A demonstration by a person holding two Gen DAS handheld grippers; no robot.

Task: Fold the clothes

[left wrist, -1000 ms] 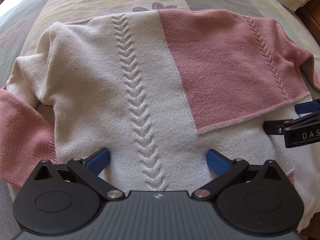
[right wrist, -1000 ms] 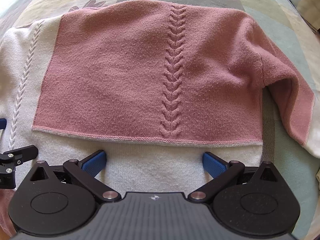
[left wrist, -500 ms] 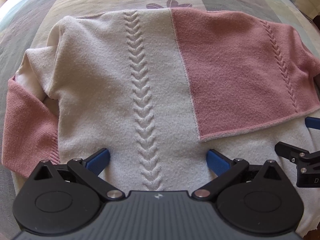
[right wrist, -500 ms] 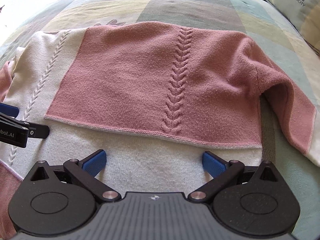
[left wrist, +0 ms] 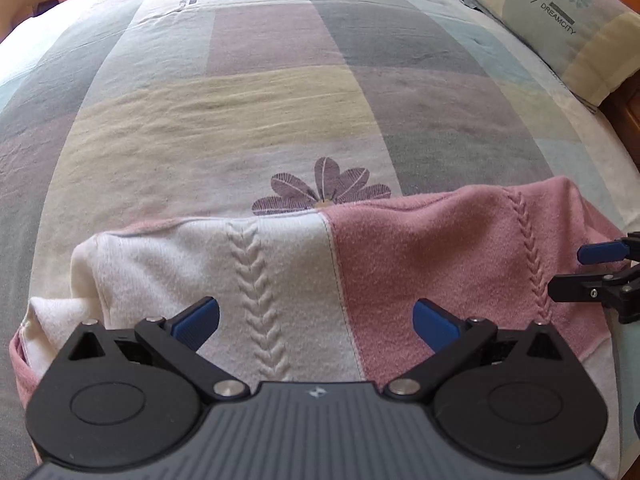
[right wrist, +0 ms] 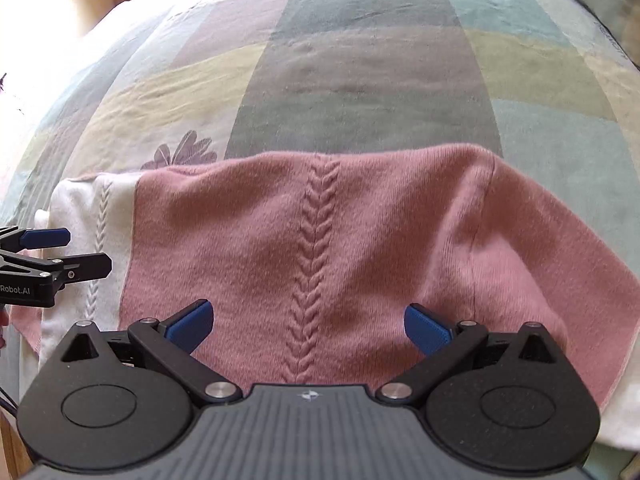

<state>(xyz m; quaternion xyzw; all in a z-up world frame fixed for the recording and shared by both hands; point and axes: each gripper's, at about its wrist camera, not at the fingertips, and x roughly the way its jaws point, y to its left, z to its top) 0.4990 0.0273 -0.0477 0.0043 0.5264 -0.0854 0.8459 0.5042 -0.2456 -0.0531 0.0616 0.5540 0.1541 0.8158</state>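
A knitted sweater, half cream and half pink with braided cable stripes, lies flat on the bed near its front edge. Its cream half (left wrist: 280, 272) fills the lower left wrist view, and the pink half (right wrist: 360, 248) fills the lower right wrist view. My left gripper (left wrist: 316, 322) hovers open over the cream-pink seam with nothing between its blue pads. Over the pink cable stripe my right gripper (right wrist: 308, 322) is open too and holds nothing. Each gripper shows in the other's view: the right one (left wrist: 600, 276) and the left one (right wrist: 52, 256).
A patchwork bedspread (left wrist: 280, 100) in grey, yellow and mauve blocks with a purple flower print (left wrist: 324, 192) stretches beyond the sweater. A pillow (left wrist: 560, 20) lies at the far right, by a wooden bed frame (left wrist: 624, 104).
Both cameras have tilted up and drawn back toward the sweater's near edge, so much more bedspread shows and less sweater. Both grippers stay open and empty.
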